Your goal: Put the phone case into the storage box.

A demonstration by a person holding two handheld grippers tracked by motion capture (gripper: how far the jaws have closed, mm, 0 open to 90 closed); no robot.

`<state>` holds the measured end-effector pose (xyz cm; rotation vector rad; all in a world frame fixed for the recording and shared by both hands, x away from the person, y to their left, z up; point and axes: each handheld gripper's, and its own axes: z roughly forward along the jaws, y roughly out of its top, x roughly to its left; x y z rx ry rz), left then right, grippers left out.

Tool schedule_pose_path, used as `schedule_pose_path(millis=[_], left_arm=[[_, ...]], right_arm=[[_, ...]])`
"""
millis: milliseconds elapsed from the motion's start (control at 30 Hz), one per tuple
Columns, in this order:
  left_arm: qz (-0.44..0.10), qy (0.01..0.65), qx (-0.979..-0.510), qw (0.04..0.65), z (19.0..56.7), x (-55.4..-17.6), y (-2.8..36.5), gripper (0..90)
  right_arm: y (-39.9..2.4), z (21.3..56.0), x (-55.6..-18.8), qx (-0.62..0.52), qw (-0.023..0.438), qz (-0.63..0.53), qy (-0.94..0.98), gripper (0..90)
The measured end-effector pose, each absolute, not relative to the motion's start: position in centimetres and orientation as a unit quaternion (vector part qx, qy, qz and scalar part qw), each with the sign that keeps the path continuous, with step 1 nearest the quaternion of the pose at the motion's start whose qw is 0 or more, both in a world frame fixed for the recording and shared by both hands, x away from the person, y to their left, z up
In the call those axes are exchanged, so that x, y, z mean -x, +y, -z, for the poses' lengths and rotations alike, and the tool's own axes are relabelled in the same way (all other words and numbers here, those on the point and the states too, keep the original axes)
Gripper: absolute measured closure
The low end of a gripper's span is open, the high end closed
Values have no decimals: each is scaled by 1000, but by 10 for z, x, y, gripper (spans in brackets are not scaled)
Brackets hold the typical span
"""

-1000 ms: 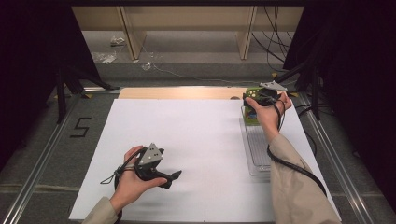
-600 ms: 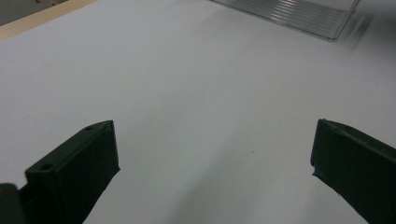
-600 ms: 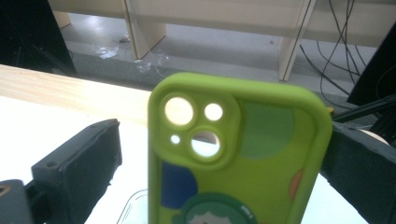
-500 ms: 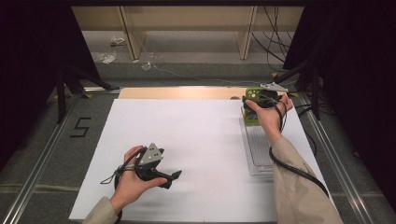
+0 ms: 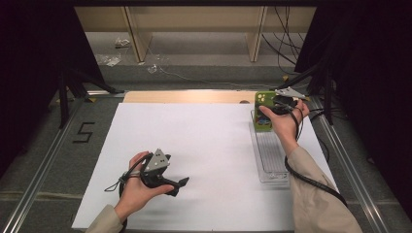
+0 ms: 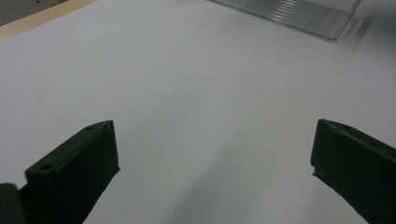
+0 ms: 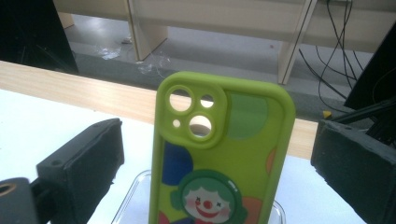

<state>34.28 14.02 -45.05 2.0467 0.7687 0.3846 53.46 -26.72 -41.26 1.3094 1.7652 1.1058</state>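
— Looking from the high view, where's the lime-green rubber phone case [image 5: 264, 109]?
— Upright at the far end of the clear ribbed plastic tray [image 5: 270, 156], by the right hand-held gripper [image 5: 270, 108].
— And the gripper views?
— Right jaws spread either side of the case, not touching it; left hand-held gripper [image 6: 212, 154] spread over the white surface [image 6: 196, 84].

A green rubbery phone case [image 5: 265, 110] is seen standing at the far end of a clear ribbed plastic tray [image 5: 270, 154], with the right gripper [image 5: 279, 103] just behind it, perhaps touching. The left gripper [image 5: 170, 183] is held low over the white sheet-covered table [image 5: 194, 141], well apart.
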Motion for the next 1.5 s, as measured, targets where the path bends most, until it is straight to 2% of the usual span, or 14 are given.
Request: schedule_pose_path(millis=[767, 1500], left_arm=[[-158, 312, -824, 446, 450, -343, 140, 4], [-161, 313, -822, 447, 448, -342, 141, 5]], right_arm=[[-271, 408, -488, -459, 314, -459, 693, 74], [-272, 404, -438, -402, 276, -494, 720, 87]])
